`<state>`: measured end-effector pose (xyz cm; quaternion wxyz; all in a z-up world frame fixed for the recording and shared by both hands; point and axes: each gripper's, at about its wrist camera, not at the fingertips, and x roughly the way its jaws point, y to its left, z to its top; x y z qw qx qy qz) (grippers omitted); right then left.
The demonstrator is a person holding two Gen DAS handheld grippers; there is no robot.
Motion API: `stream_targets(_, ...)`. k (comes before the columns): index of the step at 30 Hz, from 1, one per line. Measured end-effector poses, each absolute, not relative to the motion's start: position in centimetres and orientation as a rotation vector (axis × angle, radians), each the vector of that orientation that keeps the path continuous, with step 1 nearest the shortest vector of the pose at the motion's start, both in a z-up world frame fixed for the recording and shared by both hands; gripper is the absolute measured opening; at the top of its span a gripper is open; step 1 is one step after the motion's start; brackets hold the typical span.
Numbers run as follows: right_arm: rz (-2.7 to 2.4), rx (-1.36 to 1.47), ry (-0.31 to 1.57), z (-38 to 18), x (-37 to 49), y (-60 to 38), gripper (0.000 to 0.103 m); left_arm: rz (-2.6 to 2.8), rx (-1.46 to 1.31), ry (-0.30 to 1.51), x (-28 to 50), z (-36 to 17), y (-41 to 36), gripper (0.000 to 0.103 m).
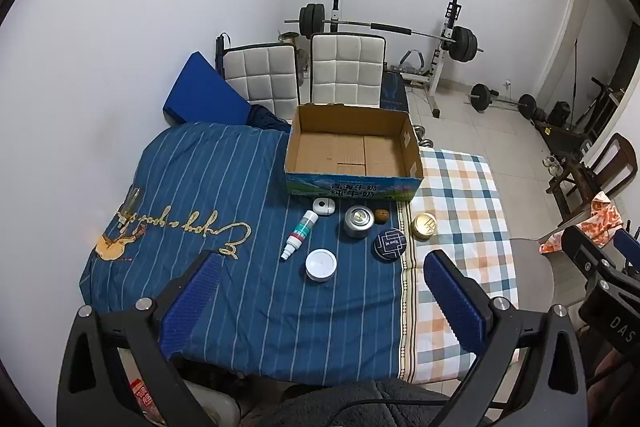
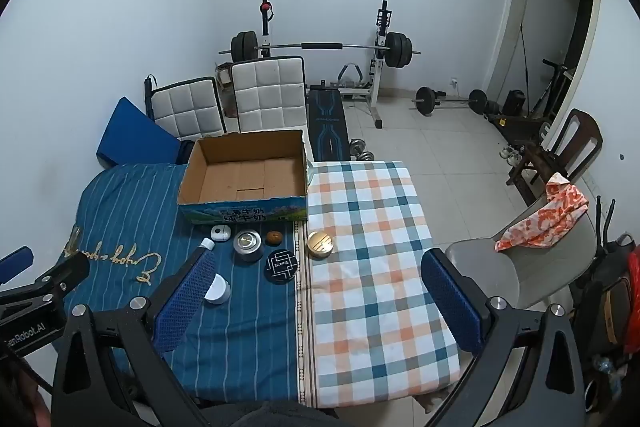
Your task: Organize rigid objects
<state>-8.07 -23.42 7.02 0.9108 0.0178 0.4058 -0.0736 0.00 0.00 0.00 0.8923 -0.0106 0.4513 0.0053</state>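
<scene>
Both tongs hung over the near edge of the covered table, tilted downward. The left gripper (image 1: 320,291) stood spread wide with nothing between its pads; the right gripper (image 2: 316,291) likewise, empty. Just beyond the left tongs lay the white jar (image 1: 321,264), with the tube (image 1: 300,235) on its side to the left. Further out sat the black compact (image 1: 390,244), silver tin (image 1: 359,222), gold tin (image 1: 425,226), a small brown object (image 1: 382,216) and a white oval case (image 1: 324,206). Beyond them the cardboard box (image 1: 352,187) stood empty. Judged: the items were grouped before the box for loading; none had gone in.
</scene>
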Motion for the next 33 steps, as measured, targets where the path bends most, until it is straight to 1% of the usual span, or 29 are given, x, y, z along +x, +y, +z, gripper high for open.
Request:
stream_targets(10,-0.164,0.030,0.836,7.2,-8.4,-23.7,0.103,-0.006,-0.024,0.932,0.3,-0.1,0.0,0.103)
stream_targets(17,-0.178,0.045,0.821,7.8,-8.9,-24.0,0.103,-0.013,-0.017,0.920,0.5,1.2,-0.5,0.103)
stream_targets(33,-0.187,0.058,0.808,8.1,-9.7,-25.0,0.103,-0.017,-0.013,0.899,-0.3,1.0,-1.3,0.103)
